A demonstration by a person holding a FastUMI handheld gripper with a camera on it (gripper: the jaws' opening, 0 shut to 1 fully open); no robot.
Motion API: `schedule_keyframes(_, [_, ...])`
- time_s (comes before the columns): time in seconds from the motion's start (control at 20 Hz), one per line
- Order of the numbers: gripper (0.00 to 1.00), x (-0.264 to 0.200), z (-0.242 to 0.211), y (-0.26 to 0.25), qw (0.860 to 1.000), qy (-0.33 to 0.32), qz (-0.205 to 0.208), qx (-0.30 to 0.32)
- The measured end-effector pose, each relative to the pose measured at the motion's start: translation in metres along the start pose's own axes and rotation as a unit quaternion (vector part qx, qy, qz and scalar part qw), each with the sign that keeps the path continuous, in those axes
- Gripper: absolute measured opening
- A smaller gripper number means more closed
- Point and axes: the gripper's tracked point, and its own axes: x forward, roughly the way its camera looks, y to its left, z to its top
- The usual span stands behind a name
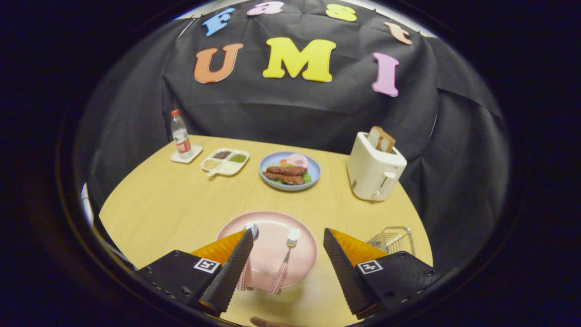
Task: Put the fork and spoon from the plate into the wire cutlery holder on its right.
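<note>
A pink plate (272, 227) lies on the wooden table just ahead of my fingers. On it rest a fork (286, 259) with a checked red-and-white handle and, to its left, a spoon (251, 229) with the same handle, partly hidden behind my left finger (231, 272). The wire cutlery holder (393, 239) stands to the right of the plate, half hidden behind my right finger (345, 268). My gripper (288, 236) hovers open above the plate's near side, with the fork showing in the gap between the fingers and nothing held.
Farther back stand a blue plate of food (310, 178), a white toaster (375, 170) with bread in it, a white divided dish (225, 162) and a water bottle (180, 135) on a coaster. A fingertip shows at the table's near edge.
</note>
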Motion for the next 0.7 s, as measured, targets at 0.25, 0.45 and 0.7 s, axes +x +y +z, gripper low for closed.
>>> schedule_keyframes(0.25, [0.86, 0.039, -0.033, 0.006, 0.996, 0.087, 0.000, 0.026])
schedule_keyframes(0.45, [0.77, 0.058, -0.053, 0.012, 0.990, 0.133, -0.005, 0.046])
schedule_keyframes(0.7, [0.58, 0.062, -0.080, 0.019, 0.981, 0.178, -0.021, 0.075])
